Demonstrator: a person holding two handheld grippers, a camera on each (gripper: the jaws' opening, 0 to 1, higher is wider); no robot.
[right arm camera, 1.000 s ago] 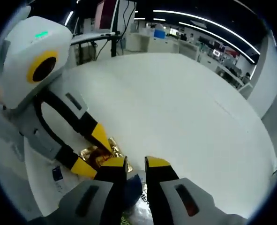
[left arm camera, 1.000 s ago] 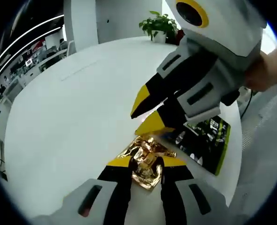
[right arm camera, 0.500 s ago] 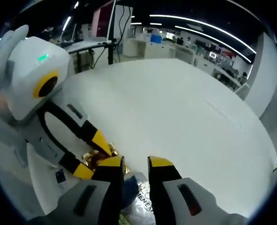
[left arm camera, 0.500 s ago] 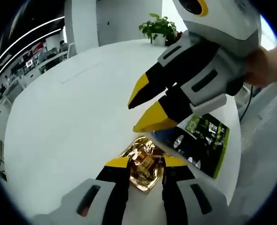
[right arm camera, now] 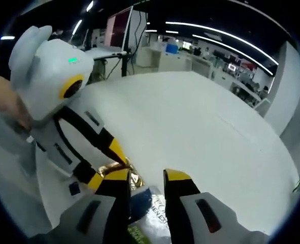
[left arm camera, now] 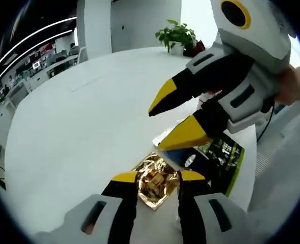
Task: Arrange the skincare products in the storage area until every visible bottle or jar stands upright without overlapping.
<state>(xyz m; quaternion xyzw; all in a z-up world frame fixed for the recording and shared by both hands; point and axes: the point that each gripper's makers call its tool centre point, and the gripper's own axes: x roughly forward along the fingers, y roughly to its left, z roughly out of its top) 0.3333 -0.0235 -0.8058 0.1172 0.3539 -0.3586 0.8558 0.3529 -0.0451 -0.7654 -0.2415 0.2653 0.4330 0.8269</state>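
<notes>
A crumpled gold foil packet (left arm camera: 157,183) lies on the white table (left arm camera: 78,127) between the jaws of my left gripper (left arm camera: 158,176), which stand open on either side of it. Just right of it lies a flat green-and-black sachet (left arm camera: 222,152) with a blue end. My right gripper (left arm camera: 174,118) hangs over that sachet, open and holding nothing. In the right gripper view, my right gripper (right arm camera: 147,175) looks down on the sachet's blue and silver end (right arm camera: 151,208). My left gripper (right arm camera: 107,165) comes in from the left there, with the gold packet (right arm camera: 134,179) at its tips.
A potted plant (left arm camera: 177,34) stands at the table's far edge. The table's rim (left arm camera: 251,168) runs close behind the sachet, with floor beyond. A person's hand (left arm camera: 296,85) holds the right gripper. Office desks and monitors (right arm camera: 190,53) lie past the table.
Both grippers' jaws have spread a little wider. The right gripper has lifted and drawn back off the sachet, which now shows more fully. The gold packet lies flatter.
</notes>
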